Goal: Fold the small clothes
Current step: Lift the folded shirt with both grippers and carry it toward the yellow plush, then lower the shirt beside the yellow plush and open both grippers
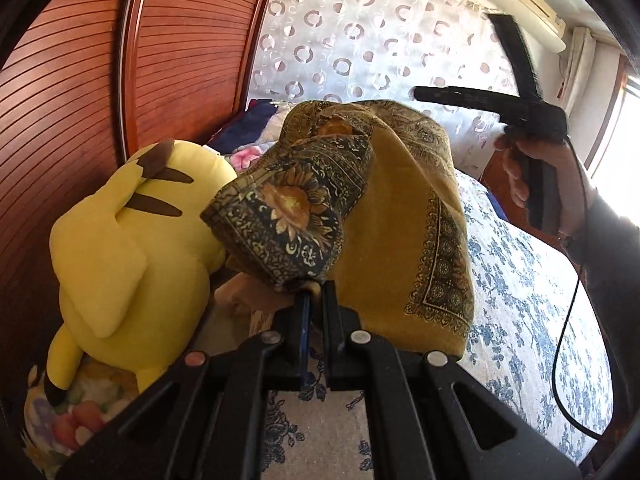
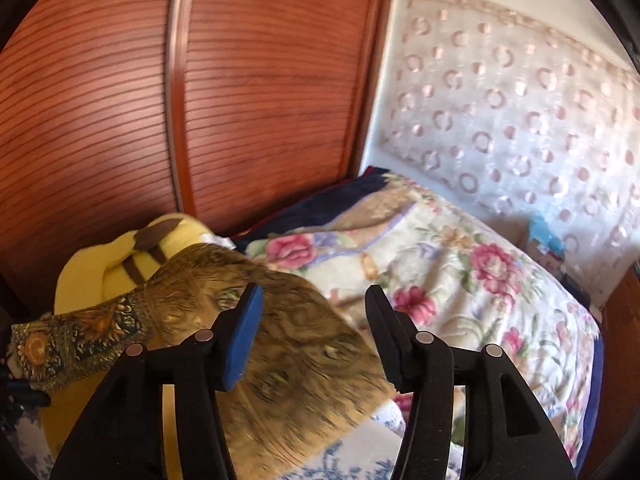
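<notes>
Over bed (image 1: 540, 300) | L jaws (image 1: 314, 292) clamp yellow cloth (image 1: 392, 208) | R jaws (image 2: 314, 300) apart, hold nothing

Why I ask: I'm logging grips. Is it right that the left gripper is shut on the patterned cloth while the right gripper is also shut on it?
Half right. The left gripper is shut on the patterned cloth, but the right gripper is open with nothing between its fingers, as the right wrist view shows.

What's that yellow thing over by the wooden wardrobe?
Find the slatted reddish wooden wardrobe; lying against its foot, on the bed, is a plush toy. Unlike the patterned mustard cloth beside it, it is plain bright yellow with dark brown stripes.
</notes>
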Demonstrator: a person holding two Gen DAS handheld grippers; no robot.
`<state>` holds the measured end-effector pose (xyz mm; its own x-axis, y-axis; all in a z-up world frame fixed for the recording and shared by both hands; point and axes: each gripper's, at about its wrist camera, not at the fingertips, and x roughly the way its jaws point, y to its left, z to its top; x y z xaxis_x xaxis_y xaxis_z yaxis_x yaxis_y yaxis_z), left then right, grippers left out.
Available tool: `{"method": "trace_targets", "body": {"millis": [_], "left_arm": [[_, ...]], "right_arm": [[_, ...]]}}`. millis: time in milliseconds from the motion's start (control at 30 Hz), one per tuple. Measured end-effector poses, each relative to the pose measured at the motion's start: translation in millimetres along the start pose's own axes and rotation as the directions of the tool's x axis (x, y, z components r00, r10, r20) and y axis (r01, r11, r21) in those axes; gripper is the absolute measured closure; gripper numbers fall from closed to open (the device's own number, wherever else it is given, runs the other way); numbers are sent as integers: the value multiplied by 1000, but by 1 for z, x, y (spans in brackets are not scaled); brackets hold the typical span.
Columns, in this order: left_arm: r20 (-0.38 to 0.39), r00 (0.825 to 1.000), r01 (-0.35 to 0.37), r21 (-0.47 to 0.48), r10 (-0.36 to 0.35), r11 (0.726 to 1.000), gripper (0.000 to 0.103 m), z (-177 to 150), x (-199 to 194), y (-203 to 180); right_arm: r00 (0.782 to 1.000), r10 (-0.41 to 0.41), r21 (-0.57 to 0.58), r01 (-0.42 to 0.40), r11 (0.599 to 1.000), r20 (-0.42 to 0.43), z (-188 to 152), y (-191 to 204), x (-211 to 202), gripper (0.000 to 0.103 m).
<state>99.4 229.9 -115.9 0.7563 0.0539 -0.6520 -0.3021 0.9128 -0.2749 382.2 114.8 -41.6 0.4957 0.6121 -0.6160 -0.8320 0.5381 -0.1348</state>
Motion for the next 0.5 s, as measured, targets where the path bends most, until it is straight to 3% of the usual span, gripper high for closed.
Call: {"method": "trace_targets", "body": {"millis": [67,167,333,500], "left_arm": [[-3,1000,-1,1,1,1000,101,0,1,1],[-1,1000,3,-11,-3,1000,101,0,-3,1],[-4,1000,-13,6,13,1000,101,-3,-3,-2],[15,999,-29,47,28,998,101,-2,-14,-11]], "right_arm": [[1000,4,11,-4,1000,-3,-5,-5,-5,45],[995,91,35,-90,995,-43,-23,1,-5,45],[991,72,40,-68,997,-109,-46,8,30,45],[986,117,127,-101,987,-120,-56,-5,51,44]]}}
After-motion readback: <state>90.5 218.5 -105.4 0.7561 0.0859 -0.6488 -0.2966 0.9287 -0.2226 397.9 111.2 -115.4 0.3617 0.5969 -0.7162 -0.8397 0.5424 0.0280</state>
